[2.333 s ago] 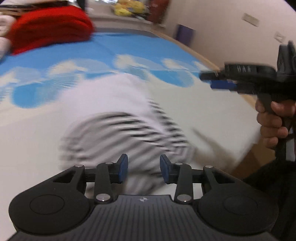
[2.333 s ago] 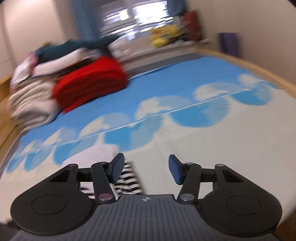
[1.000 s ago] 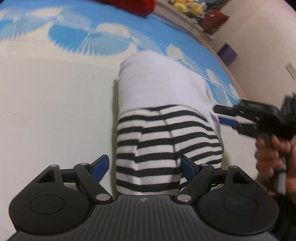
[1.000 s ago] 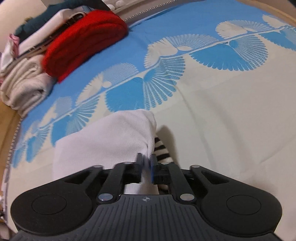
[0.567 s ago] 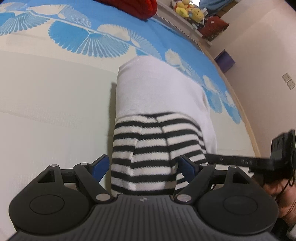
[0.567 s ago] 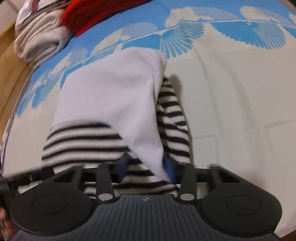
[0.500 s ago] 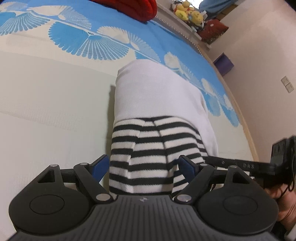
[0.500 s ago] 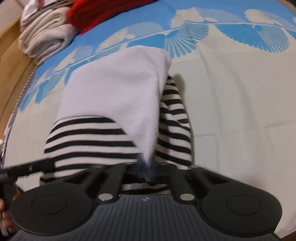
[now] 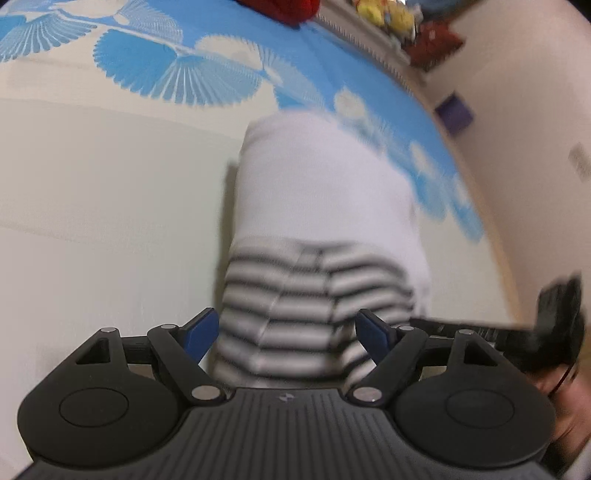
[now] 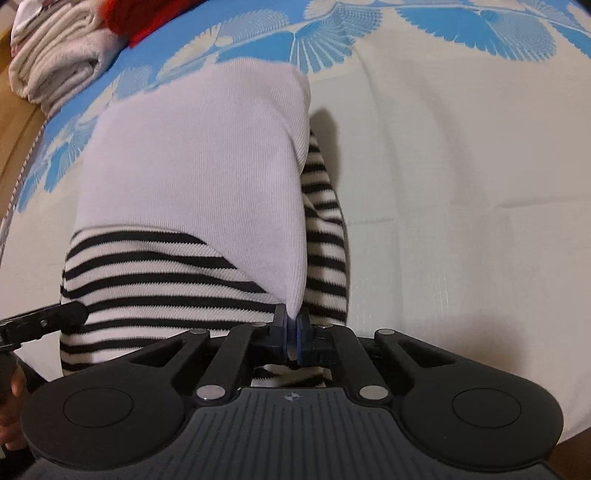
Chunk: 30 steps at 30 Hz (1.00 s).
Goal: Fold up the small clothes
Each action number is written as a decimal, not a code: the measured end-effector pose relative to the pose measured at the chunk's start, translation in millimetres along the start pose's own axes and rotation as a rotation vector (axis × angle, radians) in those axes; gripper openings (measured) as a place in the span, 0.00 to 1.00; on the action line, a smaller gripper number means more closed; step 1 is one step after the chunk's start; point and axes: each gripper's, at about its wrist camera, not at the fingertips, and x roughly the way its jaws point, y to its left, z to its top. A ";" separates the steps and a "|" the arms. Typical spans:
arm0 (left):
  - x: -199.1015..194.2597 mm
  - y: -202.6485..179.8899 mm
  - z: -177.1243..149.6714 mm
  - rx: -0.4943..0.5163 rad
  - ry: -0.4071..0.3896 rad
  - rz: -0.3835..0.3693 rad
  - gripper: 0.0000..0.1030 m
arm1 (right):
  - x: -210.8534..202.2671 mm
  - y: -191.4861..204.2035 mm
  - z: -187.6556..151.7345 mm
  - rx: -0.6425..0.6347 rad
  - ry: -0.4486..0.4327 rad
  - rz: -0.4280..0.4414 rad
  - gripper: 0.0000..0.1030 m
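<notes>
A small folded garment, white with black-and-white striped sleeves (image 10: pixel 207 177), lies on the bed. My right gripper (image 10: pixel 293 325) is shut on the near corner of its white fabric, beside a striped sleeve (image 10: pixel 325 221). My left gripper (image 9: pixel 286 332) is open, its fingers on either side of the near striped end of the garment (image 9: pixel 303 295). The left wrist view is blurred. The right gripper shows at the right edge of the left wrist view (image 9: pixel 517 332). The left gripper's finger shows at the left edge of the right wrist view (image 10: pixel 44 321).
The bed cover (image 10: pixel 461 147) is cream with blue fan patterns. A stack of folded beige and red textiles (image 10: pixel 62 55) lies at the far left. A red pile (image 9: pixel 284 9), soft toys (image 9: pixel 380 14) and a wall (image 9: pixel 535 110) lie beyond the bed.
My right gripper closed on the garment's white corner and holds it. My left gripper stays open around the striped end and has shifted slightly, blurring its view.
</notes>
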 end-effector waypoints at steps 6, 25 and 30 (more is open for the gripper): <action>25.0 32.5 38.7 -0.207 -0.032 -0.024 0.85 | -14.2 -7.4 17.7 0.118 -0.166 0.080 0.52; 29.8 28.0 90.3 -0.196 -0.080 -0.102 0.44 | 32.9 20.9 59.6 0.165 -0.157 0.040 0.07; -4.0 37.2 144.1 -0.108 -0.151 -0.012 0.44 | 34.7 50.6 87.6 0.165 -0.262 0.136 0.06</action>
